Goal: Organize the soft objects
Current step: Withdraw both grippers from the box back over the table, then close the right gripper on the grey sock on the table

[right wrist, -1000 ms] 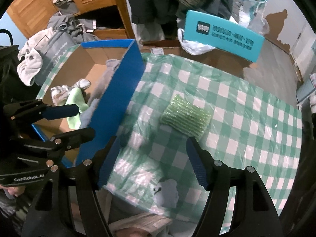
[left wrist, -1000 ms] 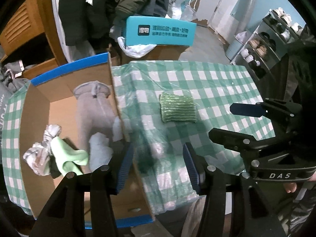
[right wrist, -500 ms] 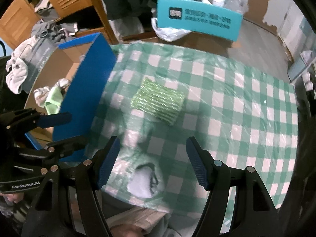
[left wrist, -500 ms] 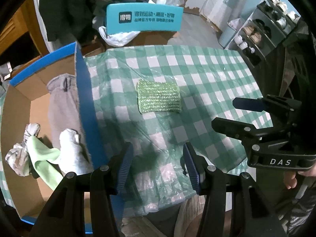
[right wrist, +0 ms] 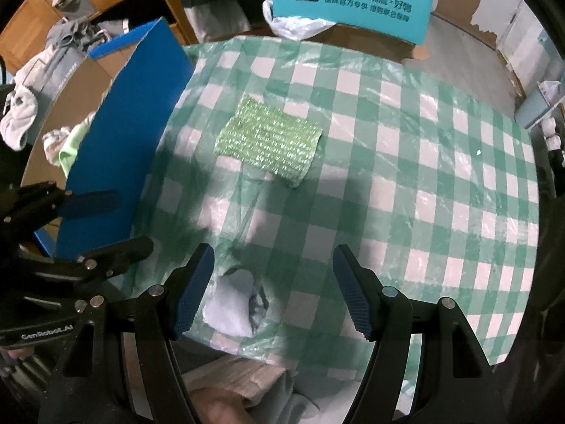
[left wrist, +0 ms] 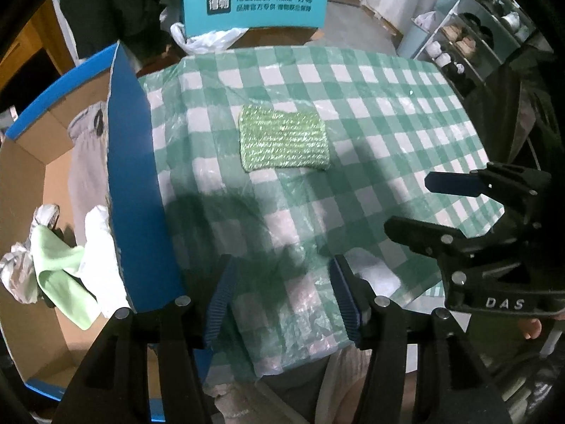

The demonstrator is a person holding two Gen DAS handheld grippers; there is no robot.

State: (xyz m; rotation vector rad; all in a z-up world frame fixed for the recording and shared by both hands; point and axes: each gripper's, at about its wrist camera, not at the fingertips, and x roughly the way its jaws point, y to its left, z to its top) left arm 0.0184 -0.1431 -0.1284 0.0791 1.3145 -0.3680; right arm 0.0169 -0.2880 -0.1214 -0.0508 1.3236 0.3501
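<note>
A green knitted cloth (left wrist: pixel 284 137) lies flat on the checked table (left wrist: pixel 406 113), straight ahead of both grippers and well beyond their fingertips. The left gripper (left wrist: pixel 282 295) is spread wide with nothing between its fingers, above the near edge of the table. The right gripper (right wrist: pixel 273 291) is likewise spread and empty; a pale blue-white cloth (right wrist: pixel 233 305) lies just beside its left finger near the table edge. To the left of the left gripper stands a cardboard box (left wrist: pixel 130 183) with a blue wall, containing a grey garment (left wrist: pixel 86 162), a light green cloth (left wrist: pixel 58 268) and white pieces. A teal chair back (left wrist: pixel 254 7) stands beyond the table.
</note>
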